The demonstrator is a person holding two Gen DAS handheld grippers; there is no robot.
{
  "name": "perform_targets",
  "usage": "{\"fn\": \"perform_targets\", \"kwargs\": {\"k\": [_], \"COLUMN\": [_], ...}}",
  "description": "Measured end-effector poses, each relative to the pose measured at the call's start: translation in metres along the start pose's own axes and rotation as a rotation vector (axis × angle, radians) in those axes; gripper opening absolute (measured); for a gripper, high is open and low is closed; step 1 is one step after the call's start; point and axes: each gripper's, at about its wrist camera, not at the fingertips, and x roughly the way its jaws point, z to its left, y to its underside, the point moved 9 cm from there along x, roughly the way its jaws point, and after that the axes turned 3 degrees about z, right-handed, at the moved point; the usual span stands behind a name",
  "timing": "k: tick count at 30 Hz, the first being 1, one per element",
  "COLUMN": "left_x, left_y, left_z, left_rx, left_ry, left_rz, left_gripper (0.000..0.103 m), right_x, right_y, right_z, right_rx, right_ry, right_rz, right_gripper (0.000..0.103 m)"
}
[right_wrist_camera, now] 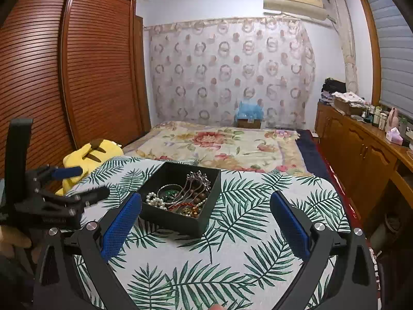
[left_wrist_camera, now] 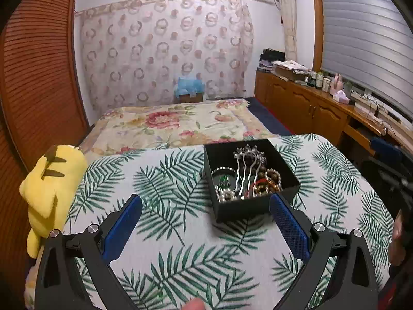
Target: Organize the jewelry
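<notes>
A black open box (left_wrist_camera: 258, 206) (right_wrist_camera: 180, 223) full of jewelry rests on the leaf-print cloth (left_wrist_camera: 167, 232) (right_wrist_camera: 232, 245). Inside lie a silver hair comb (left_wrist_camera: 245, 170), pearl strands (right_wrist_camera: 155, 200), a green bangle (right_wrist_camera: 169, 193) and brown beads (right_wrist_camera: 198, 196). My left gripper (left_wrist_camera: 206, 201) is open just short of the box's near wall, nothing between its blue pads (left_wrist_camera: 289, 227). My right gripper (right_wrist_camera: 206, 199) is open too, its left pad (right_wrist_camera: 121, 224) beside the box's near left corner. In the right wrist view the left gripper (right_wrist_camera: 64, 186) shows at the left, held by a hand.
A yellow plush toy (left_wrist_camera: 51, 186) (right_wrist_camera: 90, 155) lies at the cloth's left edge. Beyond is a bed with a floral cover (left_wrist_camera: 180, 124). A wooden wardrobe (right_wrist_camera: 77, 77) stands left, a wooden sideboard (left_wrist_camera: 309, 103) with bottles right.
</notes>
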Motion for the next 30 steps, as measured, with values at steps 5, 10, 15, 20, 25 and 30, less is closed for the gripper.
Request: {"fn": "perform_targets", "kwargs": {"k": [5,10,15,20,25,30], "left_x": [-0.007,-0.010,-0.015,-0.017,-0.018,-0.019], "left_y": [0.007,0.009,0.009,0.007,0.007,0.007], "left_z": [0.001,0.002,0.004,0.003,0.003,0.003], "left_rx": [-0.005,-0.011,-0.020,-0.023,-0.023,-0.023], "left_ry": [-0.027,-0.024,-0.020,-0.018,-0.018,-0.018], "left_rz": [-0.008,-0.017,-0.026,-0.031,-0.034,-0.034], "left_gripper": [0.095,0.095,0.095,0.095,0.095,0.095], "right_x": [-0.009,-0.009,-0.006,-0.004,-0.003,-0.003], "right_y": [0.000,0.004,0.007,0.012,0.013,0.013], "right_z": [0.003,0.002,0.000,-0.003,-0.003,-0.003], "right_rx": [0.001,0.014,0.022,0.030,0.033,0.033], "right_ry": [0.013,0.023,0.029,0.033,0.033,0.032], "right_rz": [-0.019,-0.021,-0.016,-0.010,-0.009,-0.007], "right_gripper": [0.100,0.100,0.100,0.100,0.100,0.100]}}
